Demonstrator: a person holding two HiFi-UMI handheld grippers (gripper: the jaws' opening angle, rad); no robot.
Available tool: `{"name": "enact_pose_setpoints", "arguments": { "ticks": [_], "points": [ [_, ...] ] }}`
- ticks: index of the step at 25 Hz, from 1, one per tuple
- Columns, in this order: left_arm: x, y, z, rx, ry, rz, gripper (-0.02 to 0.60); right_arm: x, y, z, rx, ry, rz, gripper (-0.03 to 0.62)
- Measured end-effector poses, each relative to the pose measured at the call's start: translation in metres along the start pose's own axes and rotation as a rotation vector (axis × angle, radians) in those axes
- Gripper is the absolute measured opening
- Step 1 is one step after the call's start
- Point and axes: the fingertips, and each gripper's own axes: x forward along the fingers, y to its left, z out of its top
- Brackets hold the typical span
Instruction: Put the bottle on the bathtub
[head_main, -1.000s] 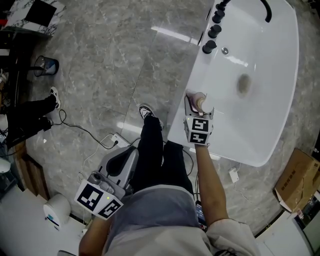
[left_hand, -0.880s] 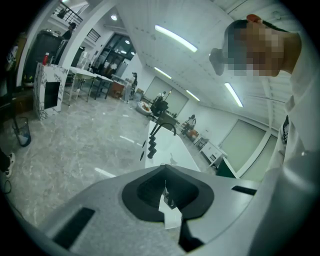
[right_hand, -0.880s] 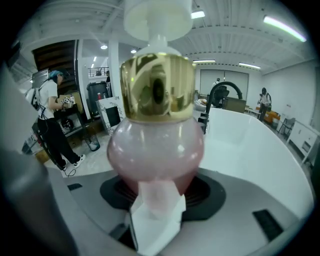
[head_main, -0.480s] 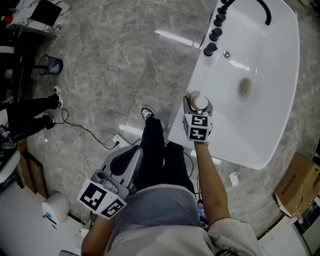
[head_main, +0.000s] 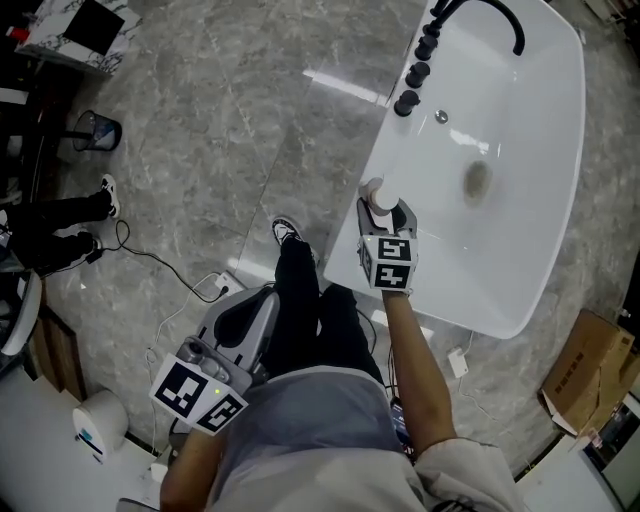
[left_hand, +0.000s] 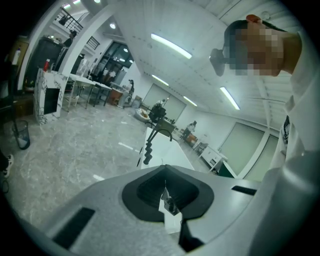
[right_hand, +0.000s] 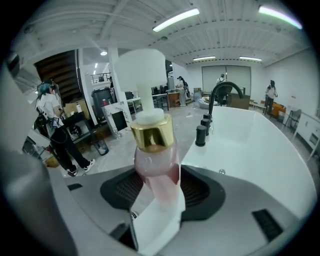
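A pink bottle (head_main: 380, 197) with a gold collar and white pump cap stands upright in my right gripper (head_main: 384, 212), which is shut on its body. It hangs over the near left rim of the white bathtub (head_main: 520, 230); whether it touches the rim I cannot tell. The right gripper view shows the bottle (right_hand: 155, 155) held between the jaws of the right gripper (right_hand: 157, 187), with the bathtub (right_hand: 250, 150) beyond. My left gripper (head_main: 244, 322) is low by the person's legs, away from the tub. Its jaws are shut on nothing in the left gripper view (left_hand: 168, 200).
A black faucet (head_main: 490, 15) and a row of black knobs (head_main: 415, 72) stand at the tub's far end, a drain (head_main: 475, 180) in its floor. On the marble floor lie a power strip (head_main: 213, 287) with cable, a wire bin (head_main: 95, 130) and a cardboard box (head_main: 585, 372).
The bottle has gone from tilted to upright in the right gripper and has shifted a little along the tub's rim toward the knobs. The left gripper has hardly moved.
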Motion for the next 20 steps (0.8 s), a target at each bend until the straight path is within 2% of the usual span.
{"name": "enact_pose_setpoints", "arguments": {
  "ticks": [9, 15, 20],
  "points": [
    [-0.008, -0.019, 0.003, 0.009, -0.057, -0.001, 0.009, -0.047, -0.002, 0.004, -0.02, -0.022, 0.03, 0.206],
    [-0.012, -0.032, -0.004, 0.026, -0.07, 0.002, 0.009, -0.089, -0.006, 0.01, -0.012, -0.032, 0.057, 0.154],
    [-0.011, -0.046, 0.001, 0.047, -0.089, -0.013, 0.009, -0.127, -0.012, 0.033, -0.06, -0.055, 0.065, 0.122]
  ]
}}
